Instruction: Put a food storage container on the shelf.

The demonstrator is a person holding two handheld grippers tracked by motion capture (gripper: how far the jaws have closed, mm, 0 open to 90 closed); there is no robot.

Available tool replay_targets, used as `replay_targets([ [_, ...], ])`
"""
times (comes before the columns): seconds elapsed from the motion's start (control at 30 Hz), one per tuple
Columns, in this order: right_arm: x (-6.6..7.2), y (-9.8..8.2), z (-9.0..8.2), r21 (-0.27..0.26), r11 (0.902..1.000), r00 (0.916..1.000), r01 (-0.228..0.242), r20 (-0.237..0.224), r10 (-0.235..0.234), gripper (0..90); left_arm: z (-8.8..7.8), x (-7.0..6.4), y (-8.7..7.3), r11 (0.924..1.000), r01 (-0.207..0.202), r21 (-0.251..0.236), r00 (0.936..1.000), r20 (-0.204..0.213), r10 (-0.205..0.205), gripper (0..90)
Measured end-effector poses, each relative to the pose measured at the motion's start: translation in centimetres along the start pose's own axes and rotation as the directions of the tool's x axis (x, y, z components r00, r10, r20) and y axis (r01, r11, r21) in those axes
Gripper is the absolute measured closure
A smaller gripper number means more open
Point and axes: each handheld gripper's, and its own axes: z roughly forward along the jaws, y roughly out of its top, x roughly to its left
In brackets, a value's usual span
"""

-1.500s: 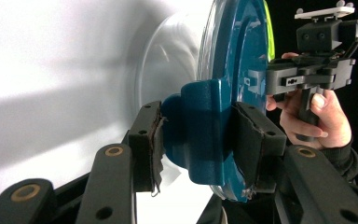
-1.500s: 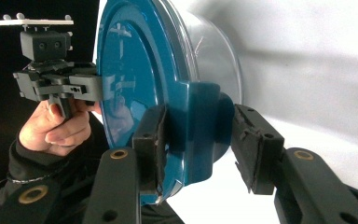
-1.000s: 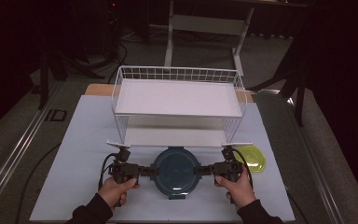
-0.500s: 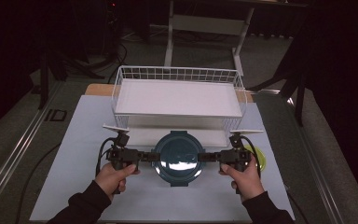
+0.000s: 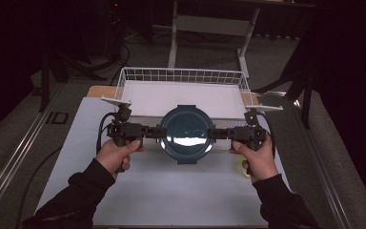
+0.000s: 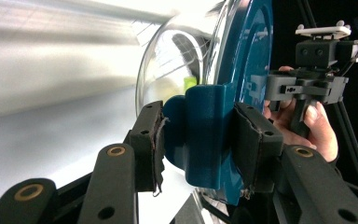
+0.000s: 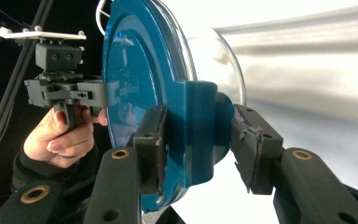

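My left gripper point(image 5: 156, 132) clamps one side latch of the round clear glass container with a dark teal plastic lid point(image 5: 187, 134), jaws partly closed on it; my right gripper point(image 5: 215, 133) pinches the opposite latch likewise. The container hangs between them above the white table mat point(image 5: 171, 191), in front of the white wire rack point(image 5: 183, 76).

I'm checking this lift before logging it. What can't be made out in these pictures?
- Container contents: high view, glare on the lid.
- Yellow-green thing: high view, mostly behind the right hand.
- Table: left hand-held gripper view, blurred.
- Rack: its lower shelf, hidden behind the container.
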Motion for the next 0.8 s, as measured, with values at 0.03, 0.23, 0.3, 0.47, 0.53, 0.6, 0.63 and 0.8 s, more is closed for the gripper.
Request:
replay_targets([
  [0.03,0.2,0.3,-0.1,-0.006,1.0000,1.0000,0.005,0.004,-0.005,56.9,-0.1,-0.3,0.5,1.0000,0.004,-0.001,1.0000,-0.002,-0.004,57.2],
  [0.23,0.8,2.3,-0.5,-0.022,0.9997,1.0000,0.003,0.006,-0.003,56.8,-0.4,-0.9,2.7,1.0000,0.002,-0.009,1.0000,-0.007,-0.002,57.2],
  [0.3,1.0,3.0,-0.4,-0.029,0.9996,1.0000,-0.003,0.005,0.003,56.8,-0.6,-0.9,3.4,0.9998,-0.006,-0.019,0.9999,-0.011,0.006,57.1],
  [0.47,1.5,5.2,-0.3,-0.048,0.9988,1.0000,0.001,0.009,-0.001,56.8,-0.8,-1.1,5.2,0.9986,-0.001,-0.052,1.0000,-0.009,0.001,57.1],
  [0.53,1.5,5.9,-0.3,-0.049,0.9988,0.9999,-0.006,0.010,0.007,56.8,-0.7,-1.0,5.7,0.9981,0.004,-0.061,1.0000,-0.009,-0.004,57.1],
  [0.6,1.4,6.6,-0.1,-0.048,0.9987,0.9998,-0.014,0.016,0.015,56.8,-0.5,-0.8,6.4,0.9982,0.012,-0.060,0.9998,-0.013,-0.012,57.1],
  [0.63,1.3,6.8,-0.1,-0.051,0.9985,0.9996,-0.020,0.017,0.021,56.8,-0.5,-0.8,6.5,0.9981,0.012,-0.061,0.9998,-0.017,-0.013,57.1],
  [0.8,0.6,8.0,0.4,-0.057,0.9972,0.9985,-0.048,0.023,0.049,56.7,0.1,-0.1,7.5,0.9968,0.038,-0.070,0.9990,-0.021,-0.039,56.9],
])
